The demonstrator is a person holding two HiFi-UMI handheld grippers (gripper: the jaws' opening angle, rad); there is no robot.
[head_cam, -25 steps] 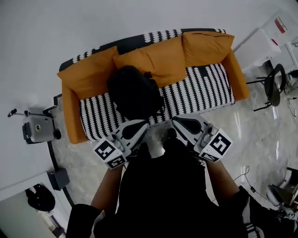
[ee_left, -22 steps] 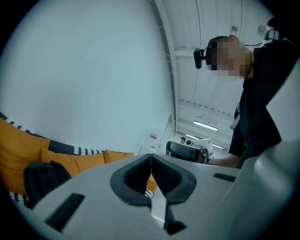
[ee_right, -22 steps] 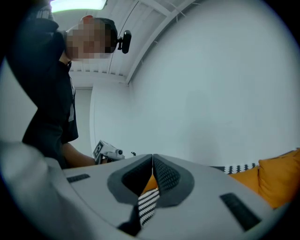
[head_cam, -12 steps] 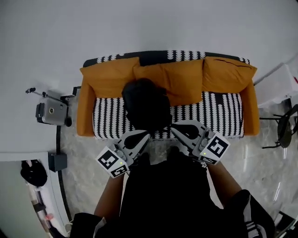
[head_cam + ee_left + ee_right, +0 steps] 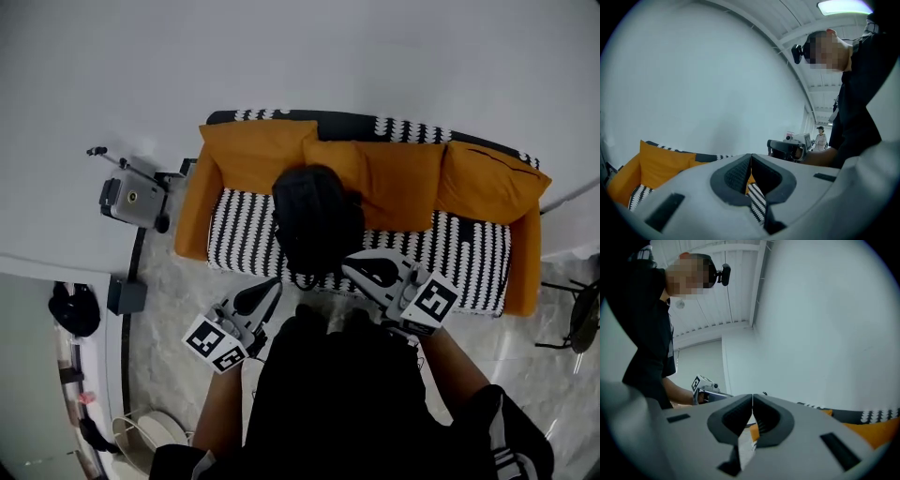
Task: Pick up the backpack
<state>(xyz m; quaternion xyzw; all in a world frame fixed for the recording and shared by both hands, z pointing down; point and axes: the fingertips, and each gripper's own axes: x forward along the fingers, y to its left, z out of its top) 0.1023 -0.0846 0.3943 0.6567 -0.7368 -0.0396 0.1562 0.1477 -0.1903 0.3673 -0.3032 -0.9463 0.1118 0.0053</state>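
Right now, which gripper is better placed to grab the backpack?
Right, probably: the right gripper hangs by the backpack over the sofa seat; the left gripper is farther back over the floor. Both shut.

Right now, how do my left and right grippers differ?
In the head view, the left gripper sits lower, tip just short of the sofa; the right gripper sits higher, tip overlapping the seat beside the backpack. The left gripper points up-right, the right gripper up-left. Both are shut and empty.

Black short-sleeved top (image 5: 337, 403), pale grey left hand-held gripper (image 5: 273, 285) and right hand-held gripper (image 5: 349, 266), dark ribbed pads (image 5: 736, 176), black-and-white marker cubes (image 5: 217, 342)
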